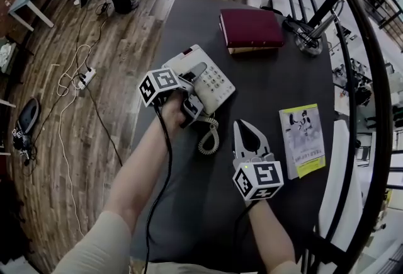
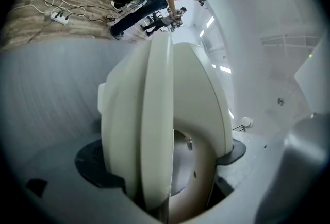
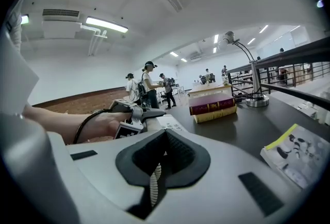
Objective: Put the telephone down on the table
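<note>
One telephone: a cream telephone with a keypad lies at the left side of the dark desk, and its base looks as if it rests on the desktop, though I cannot tell whether its full weight is down.
Handset: the handset fills the left gripper view edge-on.
Left tongs: the left tongs are clamped on the handset at the telephone's near left end.
Cord: a coiled cord trails from the telephone toward the person, between the two tongs.
Right tongs: the right tongs lie low near the cord with tips together and nothing gripped.
Progress: the telephone seems to be on the desk or nearly so; what looks left is to let go and draw the left tongs clear.
Around: a red book, a lamp base and a booklet are well apart from the telephone.
</note>
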Available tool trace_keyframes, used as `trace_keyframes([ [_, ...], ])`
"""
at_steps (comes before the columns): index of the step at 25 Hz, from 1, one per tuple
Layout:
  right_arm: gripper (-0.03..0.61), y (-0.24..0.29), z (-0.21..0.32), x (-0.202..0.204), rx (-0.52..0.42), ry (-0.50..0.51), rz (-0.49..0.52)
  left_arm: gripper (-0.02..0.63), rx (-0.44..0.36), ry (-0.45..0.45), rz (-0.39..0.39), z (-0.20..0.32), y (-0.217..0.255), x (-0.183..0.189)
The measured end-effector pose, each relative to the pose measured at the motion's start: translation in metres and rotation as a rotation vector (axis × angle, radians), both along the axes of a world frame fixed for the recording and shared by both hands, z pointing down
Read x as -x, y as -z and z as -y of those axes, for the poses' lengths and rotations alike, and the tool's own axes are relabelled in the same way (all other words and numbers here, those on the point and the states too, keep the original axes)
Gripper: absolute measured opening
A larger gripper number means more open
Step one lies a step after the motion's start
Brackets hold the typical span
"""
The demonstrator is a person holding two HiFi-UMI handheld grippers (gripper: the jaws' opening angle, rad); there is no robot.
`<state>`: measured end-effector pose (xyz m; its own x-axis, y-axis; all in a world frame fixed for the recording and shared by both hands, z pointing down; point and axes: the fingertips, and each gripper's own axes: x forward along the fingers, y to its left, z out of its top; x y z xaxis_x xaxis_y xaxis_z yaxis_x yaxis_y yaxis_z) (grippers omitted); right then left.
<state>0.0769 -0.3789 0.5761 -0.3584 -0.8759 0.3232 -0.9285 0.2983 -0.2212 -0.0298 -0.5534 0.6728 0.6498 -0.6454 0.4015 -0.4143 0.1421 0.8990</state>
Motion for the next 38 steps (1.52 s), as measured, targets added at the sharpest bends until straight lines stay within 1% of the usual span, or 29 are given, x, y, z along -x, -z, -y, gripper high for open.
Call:
trace_keyframes([
  [5, 0.002, 0.004, -0.008, -0.004, 0.002, 0.006, 0.007, 0.489, 0.093, -0.03, 0.103, -0.009, -0.012, 0.006],
  [9, 0.002, 0.009, -0.015, -0.007, -0.001, 0.004, 0.01, 0.491, 0.128, -0.044, 0.17, -0.021, -0.022, 0.013],
  [15, 0.002, 0.015, -0.026, -0.01, 0.017, -0.002, 0.026, 0.491, 0.136, -0.033, 0.222, -0.043, -0.027, 0.025],
  [18, 0.002, 0.019, -0.033, -0.013, 0.024, -0.021, 0.035, 0.489, 0.112, -0.028, 0.263, -0.051, -0.015, 0.033],
  [21, 0.002, 0.028, -0.042, -0.015, 0.029, -0.041, 0.051, 0.489, 0.092, -0.026, 0.284, -0.062, 0.001, 0.036],
  [23, 0.002, 0.037, -0.049, -0.014, 0.022, -0.045, 0.053, 0.489, 0.052, -0.025, 0.291, -0.071, 0.018, 0.036],
  [24, 0.002, 0.043, -0.052, -0.014, 0.016, -0.045, 0.052, 0.489, 0.018, -0.031, 0.285, -0.075, 0.029, 0.035],
  [28, 0.002, 0.068, -0.062, -0.012, -0.019, -0.042, 0.045, 0.486, -0.165, -0.095, 0.243, -0.091, 0.087, 0.024],
  [30, 0.002, 0.081, -0.066, -0.011, -0.035, -0.021, 0.017, 0.484, -0.232, -0.107, 0.247, -0.102, 0.116, 0.024],
  [32, 0.002, 0.094, -0.067, -0.015, -0.053, -0.001, -0.045, 0.48, -0.287, -0.096, 0.258, -0.111, 0.145, 0.027],
  [34, 0.002, 0.109, -0.068, -0.023, -0.079, -0.002, -0.083, 0.468, -0.34, -0.073, 0.287, -0.124, 0.173, 0.031],
  [35, 0.002, 0.117, -0.07, -0.028, -0.091, -0.007, -0.077, 0.455, -0.366, -0.06, 0.312, -0.133, 0.185, 0.033],
  [38, 0.002, 0.145, -0.081, -0.037, -0.118, -0.015, -0.028, 0.371, -0.458, -0.032, 0.438, -0.166, 0.218, 0.039],
])
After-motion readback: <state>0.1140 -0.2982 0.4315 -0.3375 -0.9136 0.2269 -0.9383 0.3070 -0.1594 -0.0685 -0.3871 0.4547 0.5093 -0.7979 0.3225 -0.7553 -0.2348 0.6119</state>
